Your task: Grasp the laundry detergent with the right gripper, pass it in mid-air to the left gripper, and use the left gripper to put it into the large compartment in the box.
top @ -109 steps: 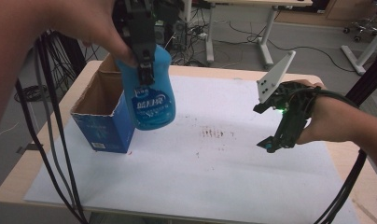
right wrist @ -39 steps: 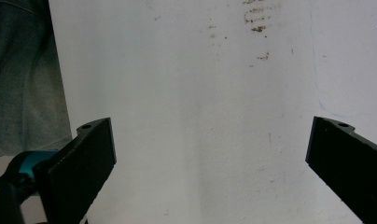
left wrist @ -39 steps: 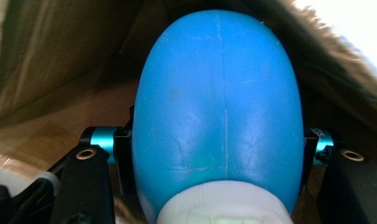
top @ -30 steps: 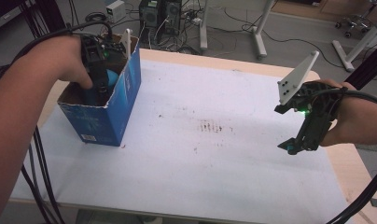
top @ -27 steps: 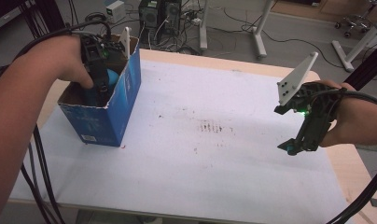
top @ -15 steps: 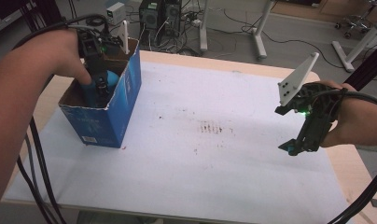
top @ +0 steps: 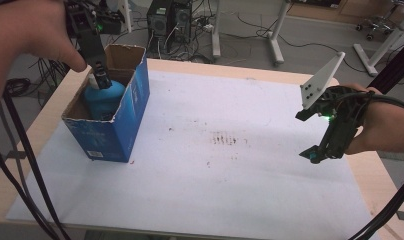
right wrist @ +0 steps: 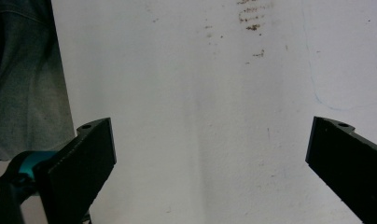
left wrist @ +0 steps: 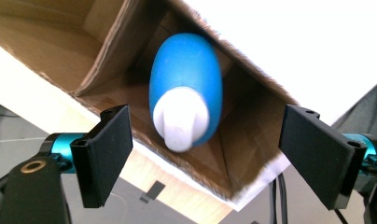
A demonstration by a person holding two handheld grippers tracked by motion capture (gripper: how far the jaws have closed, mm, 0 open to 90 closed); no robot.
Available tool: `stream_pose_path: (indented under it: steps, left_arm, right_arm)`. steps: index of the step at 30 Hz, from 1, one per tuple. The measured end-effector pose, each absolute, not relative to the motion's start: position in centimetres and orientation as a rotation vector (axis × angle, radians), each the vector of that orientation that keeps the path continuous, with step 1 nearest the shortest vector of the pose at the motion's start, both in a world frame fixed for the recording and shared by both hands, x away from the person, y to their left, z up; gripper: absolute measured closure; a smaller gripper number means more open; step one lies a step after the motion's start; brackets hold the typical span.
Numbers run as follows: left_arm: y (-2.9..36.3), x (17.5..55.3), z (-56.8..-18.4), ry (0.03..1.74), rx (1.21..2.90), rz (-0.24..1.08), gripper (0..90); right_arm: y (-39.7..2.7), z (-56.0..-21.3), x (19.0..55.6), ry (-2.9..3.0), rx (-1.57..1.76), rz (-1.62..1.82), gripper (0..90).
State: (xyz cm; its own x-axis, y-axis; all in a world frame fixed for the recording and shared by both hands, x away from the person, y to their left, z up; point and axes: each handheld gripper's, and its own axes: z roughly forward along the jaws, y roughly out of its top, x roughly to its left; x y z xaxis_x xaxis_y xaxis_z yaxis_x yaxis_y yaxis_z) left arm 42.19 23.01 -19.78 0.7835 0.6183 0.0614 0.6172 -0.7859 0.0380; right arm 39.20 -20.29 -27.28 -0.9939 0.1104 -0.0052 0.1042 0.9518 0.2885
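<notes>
Left gripper (left wrist: 205, 154) above blue bottle (top: 103, 97) in box (top: 121, 116), jaws spread. Right gripper (right wrist: 210, 163) low over table (top: 270, 180), jaws wide.

Left hand-held gripper (top: 101, 75) raised, pointing down, jaws wide apart; right hand-held gripper (top: 315, 154) likewise spread.

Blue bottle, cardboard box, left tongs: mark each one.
blue bottle (left wrist: 186, 74), left gripper view, on its blue shoulder.
cardboard box (top: 135, 107), high view, on its blue outer wall.
left tongs (top: 101, 79), high view, between their tips.
</notes>
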Motion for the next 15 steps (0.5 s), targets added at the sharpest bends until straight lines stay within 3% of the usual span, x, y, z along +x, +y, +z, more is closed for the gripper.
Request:
stream_pose_path:
  steps: [7,15]
  left_arm:
    - [20.3,40.9,-17.7,0.854,2.995,0.090,14.8]
    - [16.3,39.8,-17.8,0.649,3.041,0.068,12.4]
  right_arm:
    - [-20.3,-26.7,39.4,3.078,0.153,0.468,0.6]
    - [-20.1,-26.3,39.6,3.096,0.139,0.421,0.6]
